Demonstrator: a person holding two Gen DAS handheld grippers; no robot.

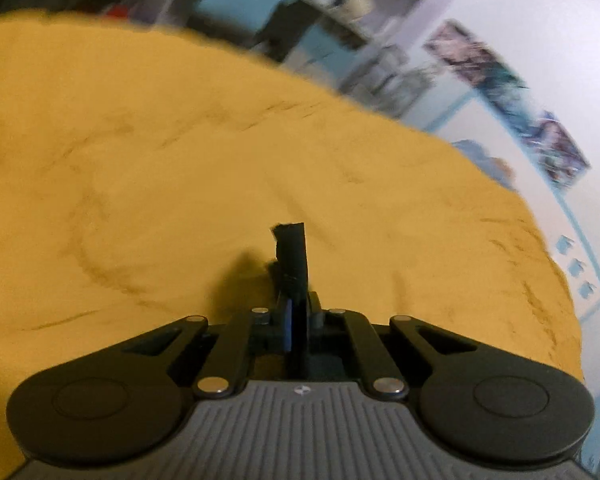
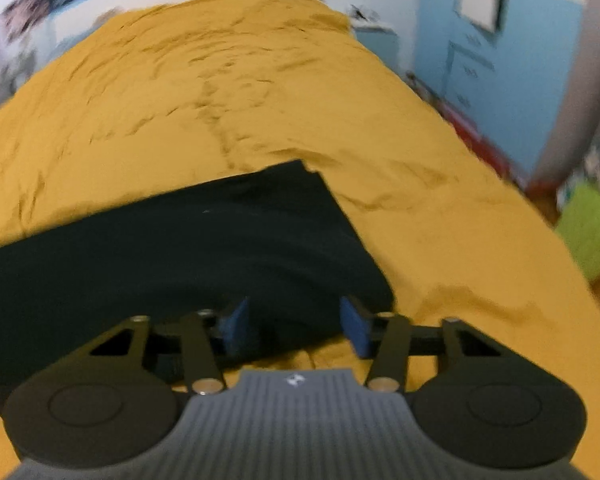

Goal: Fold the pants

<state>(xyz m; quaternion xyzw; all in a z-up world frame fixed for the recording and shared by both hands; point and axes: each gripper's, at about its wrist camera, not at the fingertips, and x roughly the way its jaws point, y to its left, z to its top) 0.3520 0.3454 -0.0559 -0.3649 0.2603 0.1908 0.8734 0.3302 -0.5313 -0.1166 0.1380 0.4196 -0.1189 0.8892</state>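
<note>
Right wrist: pants (image 2: 172, 248) lie crosswise.

A bed covered by a mustard-yellow bedspread (image 2: 228, 92) carries everything; its cloth is rumpled, with creases and a seam-like line running away ahead of the right tool. Black pants (image 2: 172, 248) lie flat on it, directly ahead of and beneath that tool's fingers, reaching off to its left, with one corner pointing away. Ahead of the left tool the bedspread (image 1: 140, 160) shows only shallow wrinkles.
</note>
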